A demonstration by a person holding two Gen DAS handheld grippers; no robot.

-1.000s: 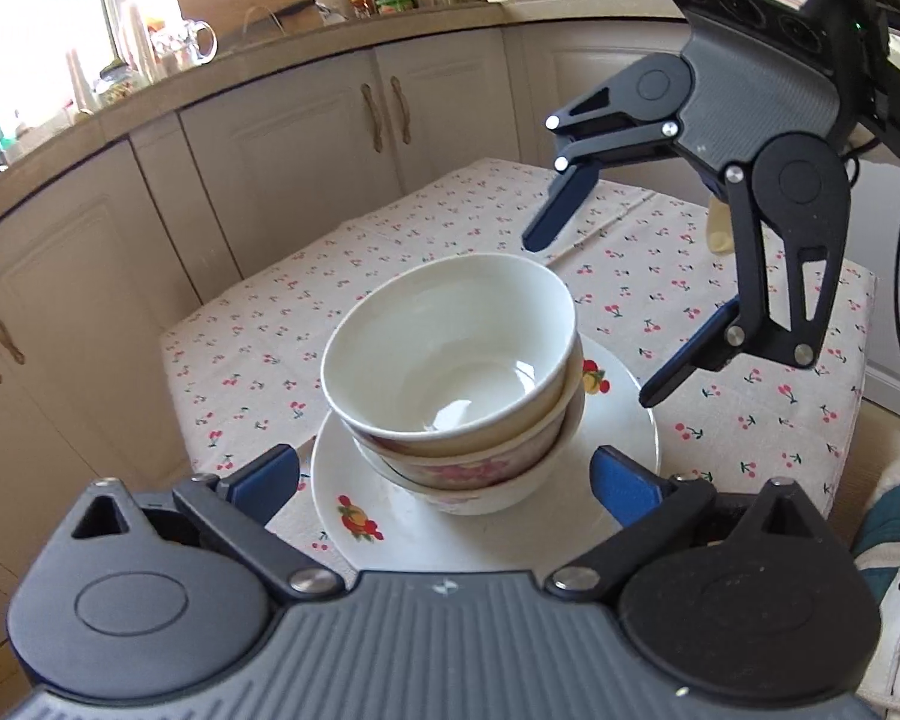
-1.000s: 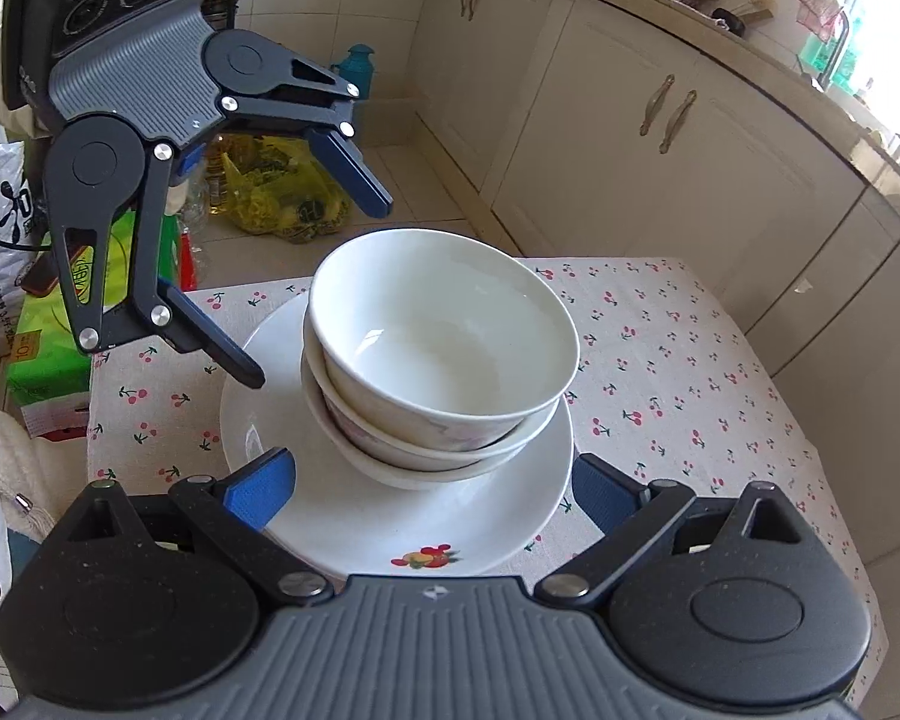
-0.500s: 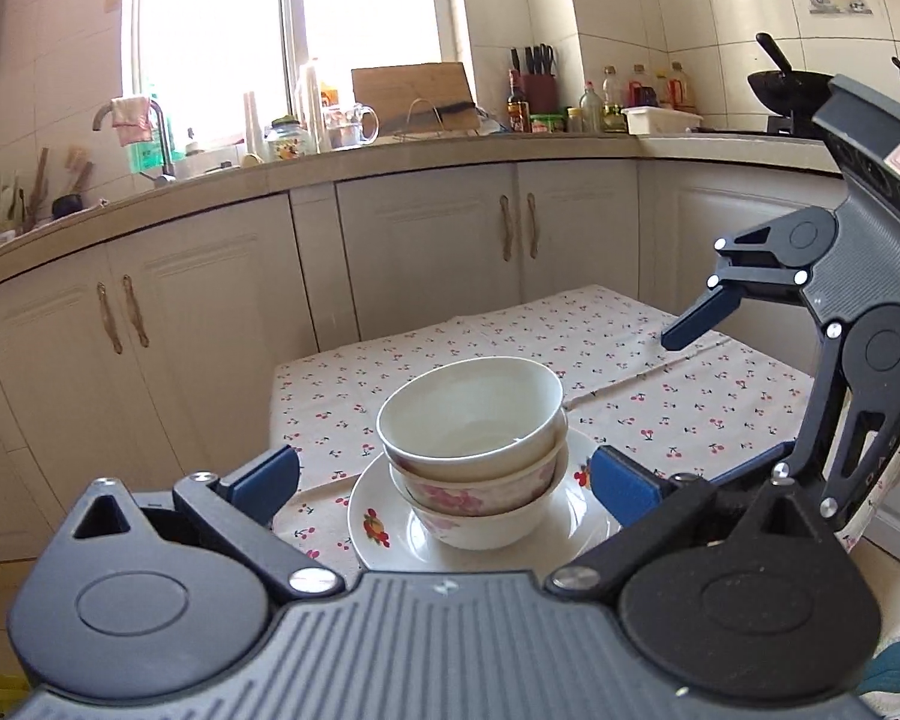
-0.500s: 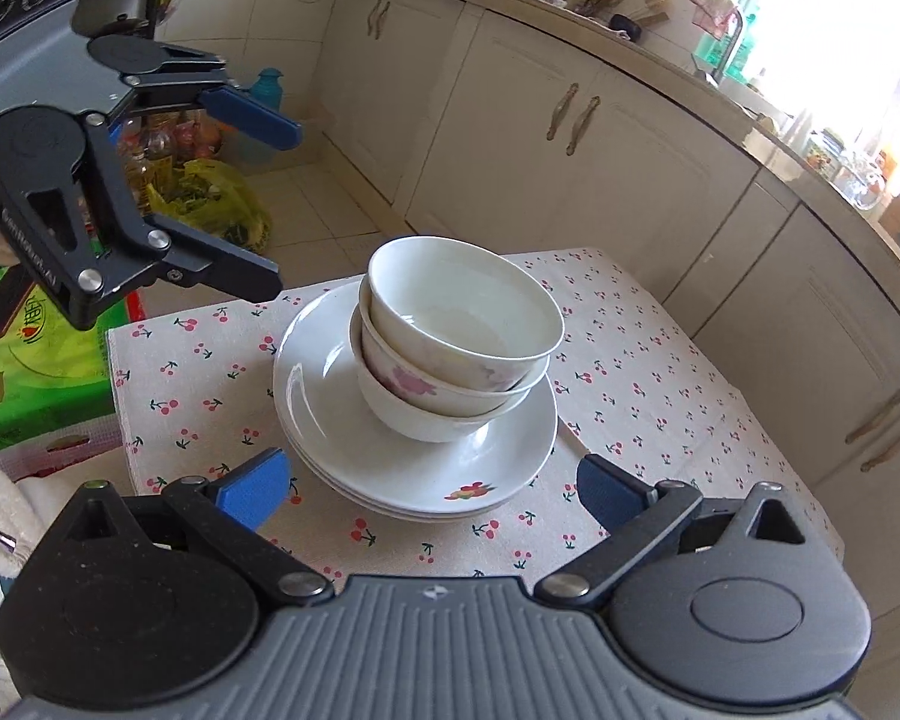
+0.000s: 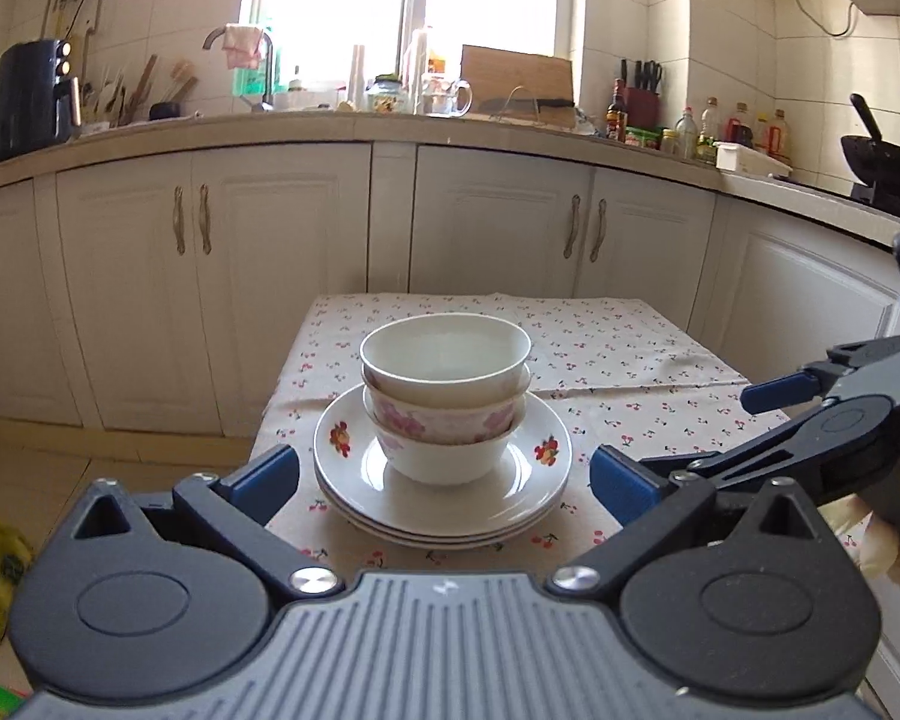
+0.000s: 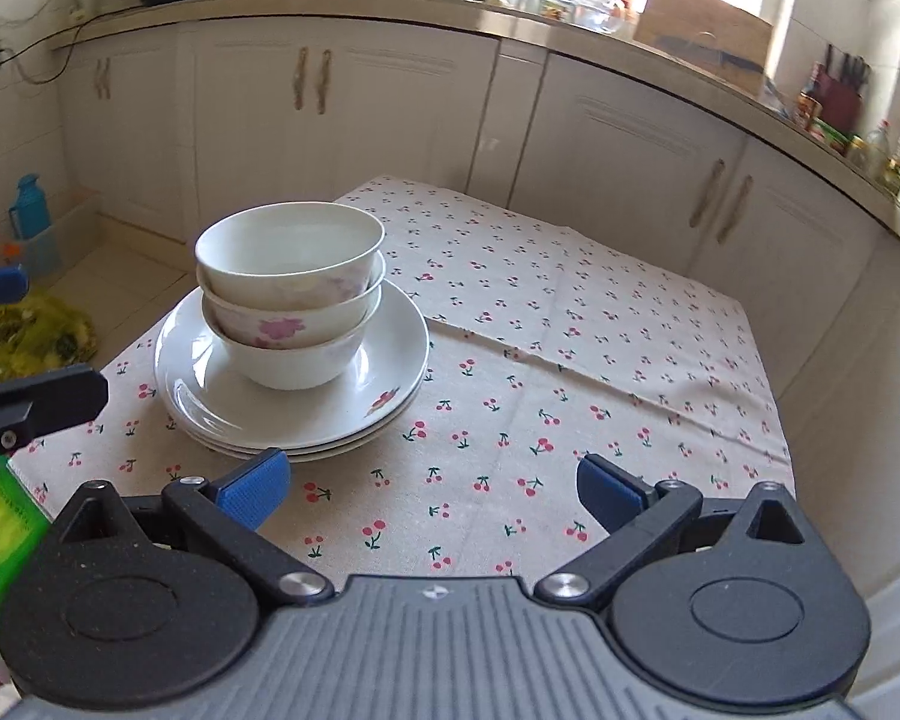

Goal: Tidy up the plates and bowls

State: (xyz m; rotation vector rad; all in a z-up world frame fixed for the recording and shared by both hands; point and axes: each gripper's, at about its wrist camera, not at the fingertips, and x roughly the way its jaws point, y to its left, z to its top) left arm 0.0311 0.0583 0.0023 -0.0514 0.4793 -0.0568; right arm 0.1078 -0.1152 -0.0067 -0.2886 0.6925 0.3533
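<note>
Small table under a cherry-print cloth (image 6: 570, 360): legs and near edge hidden by the gripper bodies. Stacked glossy white round plates (image 5: 444, 480) with fruit decals sit on the cloth's near part; exact count hard to tell. Three nested glazed bowls (image 5: 444, 396) stand on them, the middle pink-flowered. Left gripper (image 5: 444, 480): blue ribbed pads spread wide, nothing held. Right gripper (image 6: 432, 489): fully spread, empty, beside the plates.
</note>
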